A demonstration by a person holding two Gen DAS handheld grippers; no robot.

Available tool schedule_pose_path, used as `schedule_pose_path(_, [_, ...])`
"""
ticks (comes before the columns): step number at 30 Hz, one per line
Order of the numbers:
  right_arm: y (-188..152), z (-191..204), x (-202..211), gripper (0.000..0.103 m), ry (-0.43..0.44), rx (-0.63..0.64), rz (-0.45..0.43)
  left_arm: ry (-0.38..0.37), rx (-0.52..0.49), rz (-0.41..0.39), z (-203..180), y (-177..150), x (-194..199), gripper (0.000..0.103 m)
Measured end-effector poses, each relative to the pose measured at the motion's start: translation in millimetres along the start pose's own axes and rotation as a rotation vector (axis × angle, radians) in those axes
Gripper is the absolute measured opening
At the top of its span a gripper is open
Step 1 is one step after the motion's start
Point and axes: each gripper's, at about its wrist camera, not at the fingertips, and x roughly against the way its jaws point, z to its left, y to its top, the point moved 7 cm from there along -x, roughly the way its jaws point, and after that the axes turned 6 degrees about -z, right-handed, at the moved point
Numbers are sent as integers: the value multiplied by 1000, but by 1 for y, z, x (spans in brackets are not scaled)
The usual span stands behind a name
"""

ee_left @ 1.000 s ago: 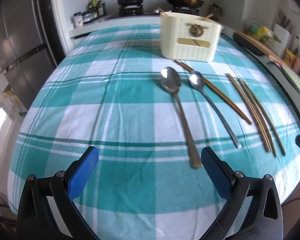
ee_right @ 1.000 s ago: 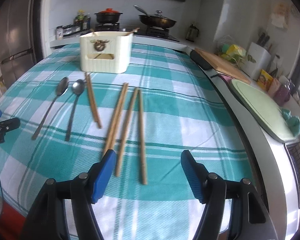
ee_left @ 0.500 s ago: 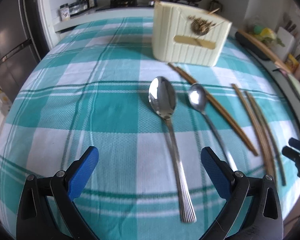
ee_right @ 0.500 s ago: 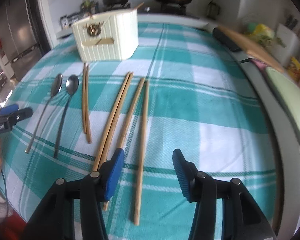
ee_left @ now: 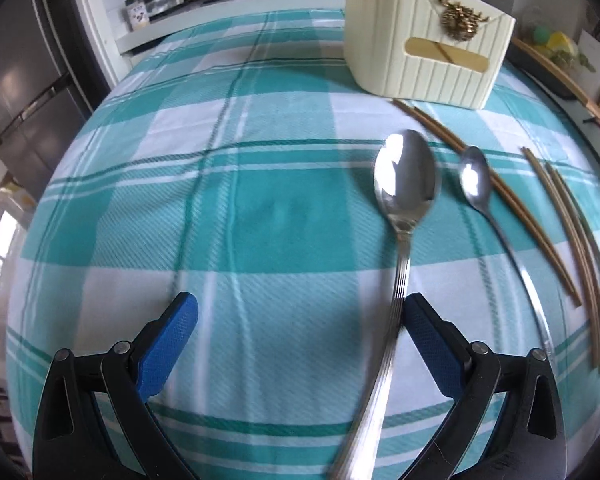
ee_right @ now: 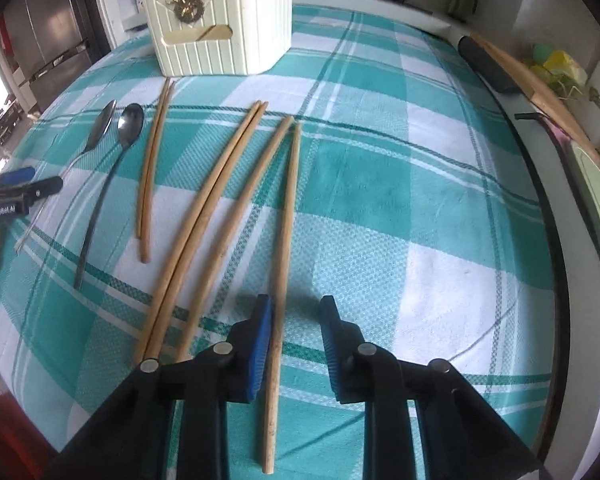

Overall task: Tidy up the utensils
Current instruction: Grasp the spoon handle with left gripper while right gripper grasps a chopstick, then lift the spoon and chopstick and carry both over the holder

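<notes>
In the left wrist view my left gripper (ee_left: 300, 324) is open and low over the checked cloth. The large spoon (ee_left: 404, 188) lies ahead, its handle running just inside the right finger (ee_left: 432, 344). A smaller spoon (ee_left: 476, 184) lies to its right. In the right wrist view my right gripper (ee_right: 296, 320) is closing around the rightmost chopstick (ee_right: 288, 208). The stick lies against the left pad (ee_right: 262, 340); the right pad stands apart from it. Several more chopsticks (ee_right: 204, 216) lie to the left. The cream utensil holder (ee_right: 224, 28) stands at the far side.
The teal and white tablecloth (ee_right: 420, 200) covers the table. The left gripper (ee_right: 20, 188), held by a hand, shows at the left edge beside the two spoons (ee_right: 128, 124). A wooden board (ee_right: 540, 92) and a stove with pans lie beyond the table.
Both grippers came forward and lower toward the table. The right jaws narrowed around the rightmost chopstick. The large spoon's handle now lies by the left gripper's right finger.
</notes>
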Motion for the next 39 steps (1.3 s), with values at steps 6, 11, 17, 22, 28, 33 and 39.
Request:
schedule_pose_path(6, [25, 1, -15, 27, 22, 53, 47, -53, -105, 27, -21, 20, -13, 101])
schedule_pose_path(11, [52, -2, -30, 27, 36, 64, 64, -70, -187, 18, -46, 39, -24, 91])
schedule_pose_path(17, [80, -9, -47, 26, 64, 33, 67, -159, -171, 58, -54, 56, -33, 63])
schedule_pose_path(22, [99, -7, -57, 6, 89, 3, 54, -194, -201, 39, -64, 63, -35, 42])
schedule_pose_path(28, [110, -13, -28, 6, 122, -84, -45, -226, -142, -19, -50, 70, -16, 42])
schedule_pose_path(33, [110, -7, 35, 6, 150, -99, -171, -257, -84, -122, -34, 78, 32, 41])
schedule_pose_path(39, [101, 3, 120, 6, 128, -72, -349, -286, -41, -262, -14, 78, 101, 41])
